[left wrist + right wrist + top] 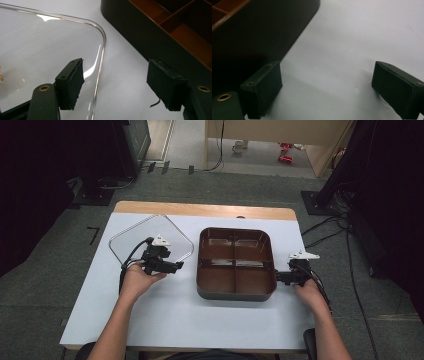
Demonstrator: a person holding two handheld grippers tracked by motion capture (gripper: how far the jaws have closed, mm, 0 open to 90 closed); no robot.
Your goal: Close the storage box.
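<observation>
The desk [175, 320] has a white top with a strip of wood along its far edge. The biggest thing on it is a brown tray [235, 292] with four boxes inside, sitting a bit right of the middle, nearer the far edge than the near one. Just left of the tray lies a clear lid [127, 240] with round corners, flat on the desk near the far left side. The left gripper [176, 266] is over the near right corner of the lid, pointing at the tray. In the left gripper view its jaws are spread apart, one over the lid's edge [98, 75] and one by the tray's dark wall [140, 37], and they pinch nothing. The right gripper [276, 277] sits by the tray's near right corner, and its jaws are spread wide over bare desk [352, 50], holding nothing
</observation>
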